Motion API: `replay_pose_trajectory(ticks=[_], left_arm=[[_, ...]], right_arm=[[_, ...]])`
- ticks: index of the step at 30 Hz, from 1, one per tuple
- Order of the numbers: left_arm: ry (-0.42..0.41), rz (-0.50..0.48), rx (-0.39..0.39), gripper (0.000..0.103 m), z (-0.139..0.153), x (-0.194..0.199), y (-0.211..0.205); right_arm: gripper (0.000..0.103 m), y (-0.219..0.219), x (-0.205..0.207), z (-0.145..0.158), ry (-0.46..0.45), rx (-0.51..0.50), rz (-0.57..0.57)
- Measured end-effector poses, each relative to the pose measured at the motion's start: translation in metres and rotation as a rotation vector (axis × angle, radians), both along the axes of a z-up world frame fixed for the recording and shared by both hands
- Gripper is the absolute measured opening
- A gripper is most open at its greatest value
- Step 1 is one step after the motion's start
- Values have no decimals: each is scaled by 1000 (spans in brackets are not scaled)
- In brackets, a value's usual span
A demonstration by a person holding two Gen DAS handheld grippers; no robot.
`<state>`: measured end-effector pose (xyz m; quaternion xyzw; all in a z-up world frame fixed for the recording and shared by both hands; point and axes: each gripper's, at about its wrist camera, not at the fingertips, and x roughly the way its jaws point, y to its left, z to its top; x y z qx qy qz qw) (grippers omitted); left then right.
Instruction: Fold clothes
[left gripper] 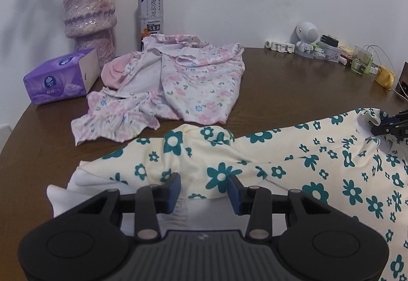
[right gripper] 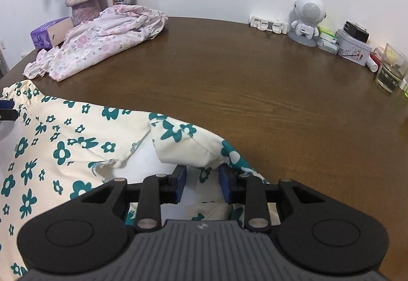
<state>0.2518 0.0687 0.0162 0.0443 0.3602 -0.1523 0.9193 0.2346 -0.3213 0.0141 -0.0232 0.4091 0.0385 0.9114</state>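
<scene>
nearest the left wrist camera, the left gripper (left gripper: pixel 204 188) has its blue-padded fingers (left gripper: pixel 174 189) partly closed around a bunched fold of the cream garment with teal flowers (left gripper: pixel 293 166); cloth fills the gap, though whether the pads truly press it is hard to judge from this angle. in the right wrist view the right gripper (right gripper: pixel 202 183) stands the same way, its fingers (right gripper: pixel 181 183) narrowed on a puffed-up corner of the same garment (right gripper: pixel 76 143), which rises between them. the cream garment lies spread across the near part of the brown wooden surface (right gripper: pixel 255 82), stretched between the two grippers, with a white inner side showing at its edges. farther back, a crumpled pink floral garment (left gripper: pixel 178 82) sits in a heap, apart from the cream one. behind it stand a purple tissue pack (left gripper: pixel 58 77), a lilac vase with stems (left gripper: pixel 89 13) and a tea bottle (left gripper: pixel 150 11) against the white wall. at the far right edge are a small white robot-shaped speaker (right gripper: pixel 308 18), a tin (right gripper: pixel 353 48) and a glass (right gripper: pixel 391 68).
</scene>
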Motion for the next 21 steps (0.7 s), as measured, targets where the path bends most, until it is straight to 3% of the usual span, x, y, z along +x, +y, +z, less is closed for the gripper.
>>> replay_pose_trajectory(ticks=[5, 8, 11, 13, 21], left_arm=[[-9, -28, -41, 41, 16, -6, 2], [-74, -83, -74, 57, 39, -33, 4], [-82, -129, -92, 61, 52, -66, 1], [-59, -157, -100, 61, 52, -89, -3], [3, -184, -164, 61, 27, -170, -13]], right_arm=[[28, -2, 16, 0, -4, -1, 3], [29, -5, 11, 11, -2, 55, -1], [40, -4, -21, 39, -81, 144, 41], [41, 3, -48, 52, -114, 146, 60], [41, 18, -137, 40, -60, 191, 80]])
